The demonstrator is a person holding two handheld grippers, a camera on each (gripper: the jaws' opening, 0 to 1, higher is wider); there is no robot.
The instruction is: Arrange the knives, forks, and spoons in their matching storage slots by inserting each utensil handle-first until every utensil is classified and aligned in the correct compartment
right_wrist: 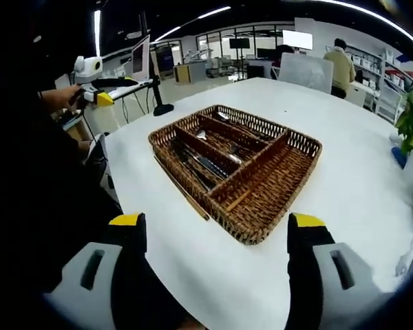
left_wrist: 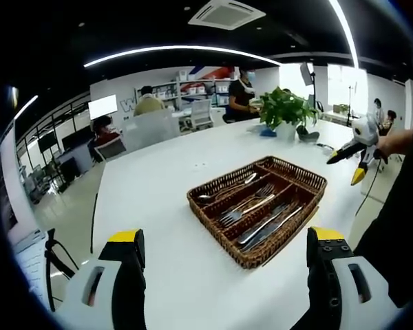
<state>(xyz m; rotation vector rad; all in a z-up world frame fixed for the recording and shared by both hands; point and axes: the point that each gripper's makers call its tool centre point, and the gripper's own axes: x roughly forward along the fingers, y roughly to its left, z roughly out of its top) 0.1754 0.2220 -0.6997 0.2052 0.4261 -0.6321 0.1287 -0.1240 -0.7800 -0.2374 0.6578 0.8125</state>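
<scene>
A: Where does the cutlery stand right now?

B: All of it that I can see lies inside the brown woven wicker tray, which sits on the big white table. In the left gripper view the far slot holds the silver spoons, the middle one the silver forks, and the near slot the silver knives. In the right gripper view the wide cross compartment at the tray's near end looks bare.

A: And the tools?

B: The left gripper, with yellow-tipped black jaws, hovers near the tray with its jaws spread wide and nothing between them. The right gripper hangs above the table just short of the tray's near corner, jaws equally wide and unloaded. Both are clear of the wicker.

A: So which step is this?

B: My judgement: sorting looks finished, or close to it. No loose utensil lies on the table parts I can see.

A: Next move?

B: Probably a check of alignment. Whether every handle points the same way is too small to tell.
</scene>
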